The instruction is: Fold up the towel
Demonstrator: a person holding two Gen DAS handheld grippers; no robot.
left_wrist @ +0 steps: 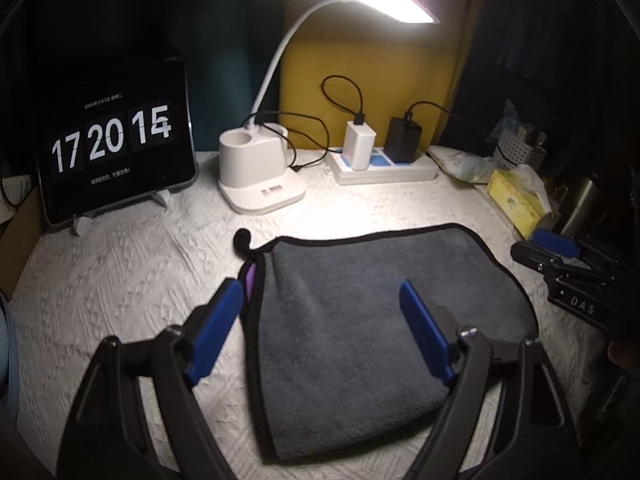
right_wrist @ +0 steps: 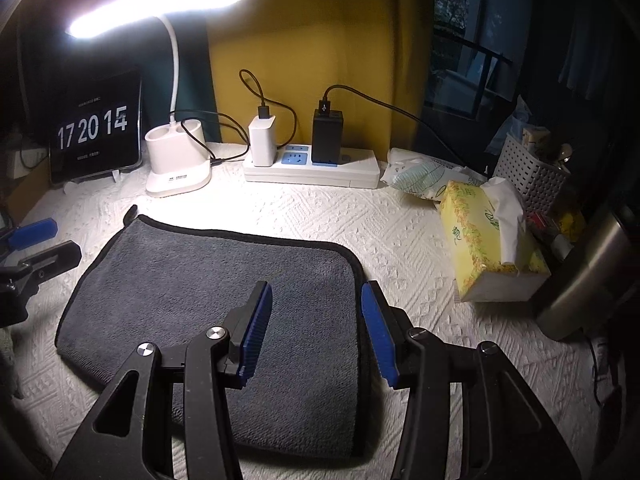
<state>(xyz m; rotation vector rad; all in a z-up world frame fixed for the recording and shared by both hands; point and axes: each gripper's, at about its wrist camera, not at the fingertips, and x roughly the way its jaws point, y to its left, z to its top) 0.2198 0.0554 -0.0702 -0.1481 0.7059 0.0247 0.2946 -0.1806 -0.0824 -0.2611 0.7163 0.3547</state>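
A grey towel (left_wrist: 360, 320) with black trim lies folded flat on the white textured cloth; a purple strip shows at its left edge. It also shows in the right wrist view (right_wrist: 200, 300). My left gripper (left_wrist: 320, 292) is open and empty, hovering over the towel's left edge. My right gripper (right_wrist: 316, 292) is open and empty over the towel's right edge. The right gripper shows at the right in the left wrist view (left_wrist: 560, 248), and the left gripper at the far left in the right wrist view (right_wrist: 32, 240).
At the back stand a tablet clock (left_wrist: 116, 140), a white desk lamp base (left_wrist: 260, 172) and a power strip with chargers (left_wrist: 384, 164). A yellow tissue box (right_wrist: 484, 240), a white basket (right_wrist: 528, 172) and a metal flask (right_wrist: 588, 264) stand at the right.
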